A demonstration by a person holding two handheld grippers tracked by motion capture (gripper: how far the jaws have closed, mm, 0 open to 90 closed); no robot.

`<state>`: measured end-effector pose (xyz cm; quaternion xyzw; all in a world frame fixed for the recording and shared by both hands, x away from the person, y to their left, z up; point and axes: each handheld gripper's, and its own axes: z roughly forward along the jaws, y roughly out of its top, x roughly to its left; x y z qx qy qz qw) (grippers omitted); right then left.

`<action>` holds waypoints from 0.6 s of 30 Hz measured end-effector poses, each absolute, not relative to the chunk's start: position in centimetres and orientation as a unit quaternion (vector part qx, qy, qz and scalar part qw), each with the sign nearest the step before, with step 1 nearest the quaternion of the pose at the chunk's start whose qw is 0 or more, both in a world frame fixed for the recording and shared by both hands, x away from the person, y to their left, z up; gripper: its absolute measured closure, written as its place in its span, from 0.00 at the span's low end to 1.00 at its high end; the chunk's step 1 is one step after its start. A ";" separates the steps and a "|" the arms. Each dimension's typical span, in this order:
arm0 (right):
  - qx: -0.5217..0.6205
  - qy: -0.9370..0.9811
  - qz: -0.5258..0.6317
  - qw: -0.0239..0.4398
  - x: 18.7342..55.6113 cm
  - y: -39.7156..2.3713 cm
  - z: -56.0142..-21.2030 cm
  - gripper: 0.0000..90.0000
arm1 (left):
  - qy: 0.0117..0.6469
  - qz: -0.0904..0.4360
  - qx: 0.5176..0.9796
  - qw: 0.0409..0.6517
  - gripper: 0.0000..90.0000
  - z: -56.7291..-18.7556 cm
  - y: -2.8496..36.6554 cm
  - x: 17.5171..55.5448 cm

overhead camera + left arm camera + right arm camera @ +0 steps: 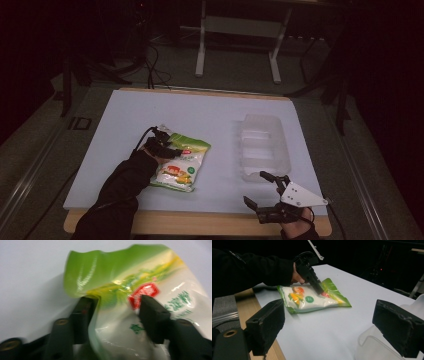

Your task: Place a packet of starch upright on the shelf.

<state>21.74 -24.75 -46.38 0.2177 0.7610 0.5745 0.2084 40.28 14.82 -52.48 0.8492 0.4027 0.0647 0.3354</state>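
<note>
A green and white food pouch (180, 162) is seen lying flat on the pale desk (125, 115), left of the middle and toward the near side. The left tool (167, 145) is brought down onto the far left corner of the pouch, and a dark sleeve (125, 185) is seen running back from it to the near edge. In the left gripper view the crumpled green edge of the pouch (105, 272) is caught between the two black jaws: one jaw is set against the fold at the left, the other lies over the red label at the right, and the film is bunched up between them. The pouch is thus pinched by the left tool, though the blur leaves unclear how firmly. The right tool (261, 189) is held at the near right edge of the desk, well apart from the pouch, with its jaws spread wide and nothing between them. A clear plastic tray (262, 145) is placed on the right half of the desk, just beyond the right tool. In the right gripper view the tray's rim (374, 342) is seen near the right jaw.
</note>
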 end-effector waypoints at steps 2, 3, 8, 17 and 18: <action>0.218 0.761 0.574 0.208 21.8 -24.7 -46.4 0.12 | 0.396 0.078 0.857 0.321 0.64 -52.3 14.4 40.1; 0.219 0.761 0.574 0.207 21.8 -24.7 -46.4 0.12 | 0.395 0.084 0.859 0.314 0.71 -52.2 14.2 40.0; 0.218 0.760 0.574 0.212 21.8 -24.7 -46.3 0.12 | 0.383 0.107 0.866 0.304 0.88 -52.1 13.8 39.5; 0.224 0.756 0.576 0.214 21.8 -25.0 -46.3 0.12 | 0.389 0.105 0.849 0.343 0.94 -51.2 14.8 39.0; 0.224 0.756 0.576 0.215 21.8 -25.1 -46.3 0.12 | 0.388 0.106 0.847 0.348 0.94 -51.0 14.9 39.0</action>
